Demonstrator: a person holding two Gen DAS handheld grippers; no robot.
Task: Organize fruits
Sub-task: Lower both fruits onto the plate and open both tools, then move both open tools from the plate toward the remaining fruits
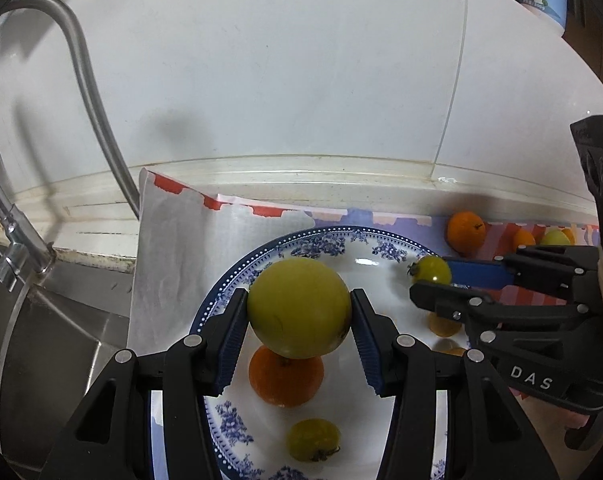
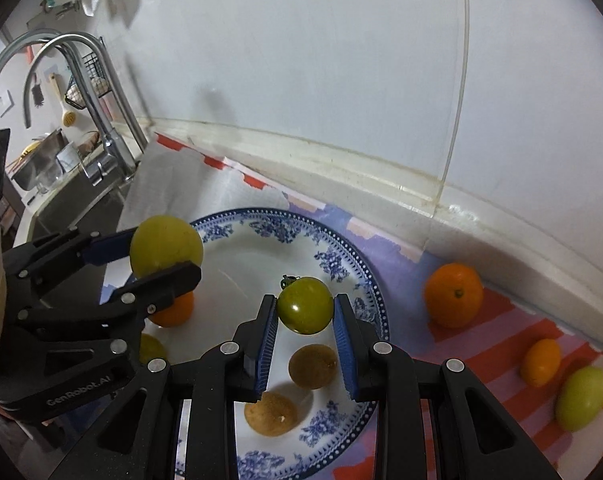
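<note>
the plate (image 2: 365, 276) sits at lower centre of both views, on a striped mat (image 2: 501, 320), and is where the fruit seems to be gathering. on it already lie an orange (image 1: 286, 378) and a small green fruit (image 1: 313, 439) in the left view, and two brownish fruits (image 2: 312, 366) low in the right view. the left gripper (image 1: 299, 312) is clenched on a large yellow-green fruit (image 1: 298, 307), held above the plate over the orange; the right gripper (image 2: 305, 312) is clenched on a small green tomato (image 2: 305, 305), also over the plate. judging by this, the job is partly done: both held fruits look ready to be set down, and more wait on the mat at right of the right view: a big orange (image 2: 453, 295), a small orange one (image 2: 540, 362), a pale green one (image 2: 581, 398). the two grippers are close together over the plate, so crowding is the likely snag, and round fruit may roll. a faucet (image 2: 97, 112) and sink stand at upper left, clear of the work.
</note>
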